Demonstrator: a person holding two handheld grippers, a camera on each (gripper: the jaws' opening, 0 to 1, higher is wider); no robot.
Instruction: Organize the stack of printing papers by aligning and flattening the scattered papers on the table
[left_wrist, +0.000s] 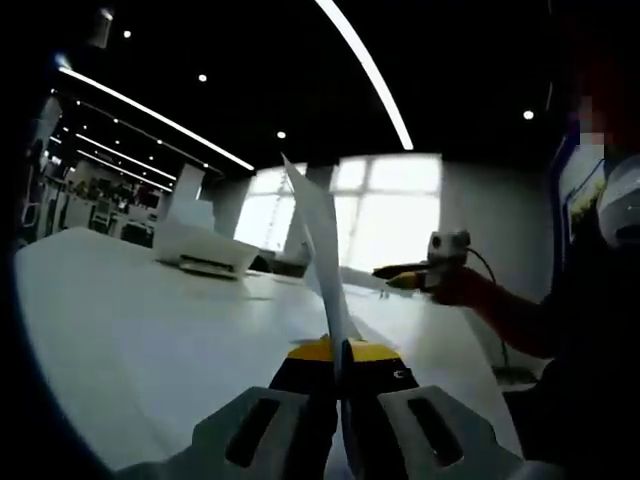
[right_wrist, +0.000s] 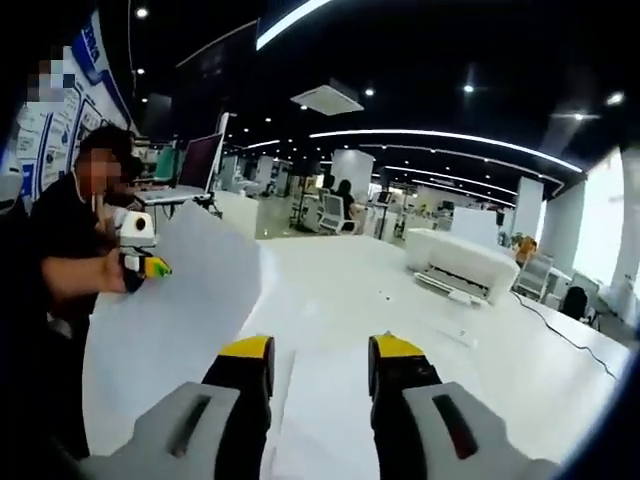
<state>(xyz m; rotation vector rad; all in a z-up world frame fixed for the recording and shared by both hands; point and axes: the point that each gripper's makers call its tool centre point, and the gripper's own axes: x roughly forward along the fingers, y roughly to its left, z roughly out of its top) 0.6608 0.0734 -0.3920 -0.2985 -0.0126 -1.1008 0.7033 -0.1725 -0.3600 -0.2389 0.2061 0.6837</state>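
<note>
My left gripper (left_wrist: 340, 352) is shut on a white sheet of paper (left_wrist: 318, 235), which rises edge-on from its yellow-tipped jaws. In the right gripper view that same lifted sheet (right_wrist: 185, 300) curves up over the white table (right_wrist: 350, 280), pinched at its left edge by the left gripper (right_wrist: 150, 267) in a person's hand. My right gripper (right_wrist: 320, 350) stands open low over the table, with another flat sheet (right_wrist: 325, 420) lying under the gap between its jaws. From the left gripper view, the right gripper (left_wrist: 405, 278) hovers above the table at the right.
A white printer (right_wrist: 462, 262) sits on the table further back, also seen as the printer (left_wrist: 205, 252) at the left. A person in dark clothes (right_wrist: 55, 240) stands at the table's edge. Desks, monitors and chairs fill the office behind.
</note>
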